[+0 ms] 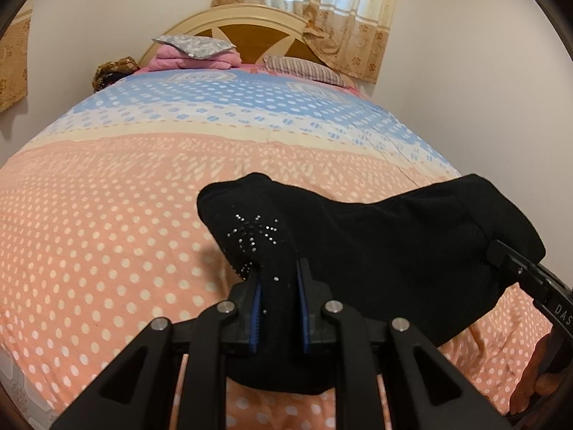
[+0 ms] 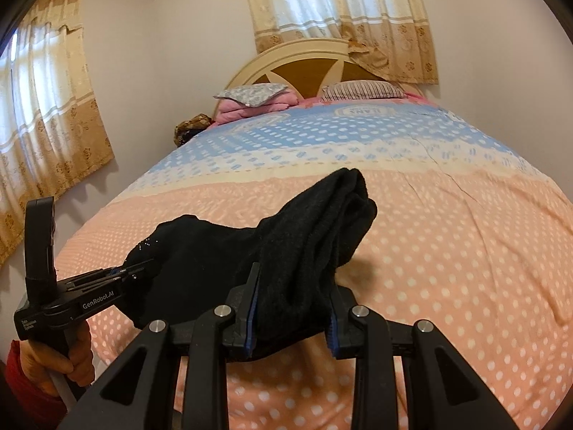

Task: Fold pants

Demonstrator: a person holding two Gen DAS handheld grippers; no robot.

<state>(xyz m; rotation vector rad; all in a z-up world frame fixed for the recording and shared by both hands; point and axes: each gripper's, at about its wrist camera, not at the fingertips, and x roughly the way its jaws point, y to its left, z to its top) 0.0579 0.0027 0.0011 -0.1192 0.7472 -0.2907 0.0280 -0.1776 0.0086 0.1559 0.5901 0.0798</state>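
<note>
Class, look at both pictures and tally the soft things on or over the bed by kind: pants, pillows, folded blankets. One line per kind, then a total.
Black pants, held by the left gripper and the right gripper: 1
Pillows, grey floral pillow and striped pillow: 2
Folded pink blanket: 1
Total: 4

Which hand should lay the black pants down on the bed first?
Probably the right. The right tool clamps a thick bunched end of the black pants, and open bedspread lies just beyond it. The left tool pinches only the thin sparkly edge, so it can follow and smooth.
</note>
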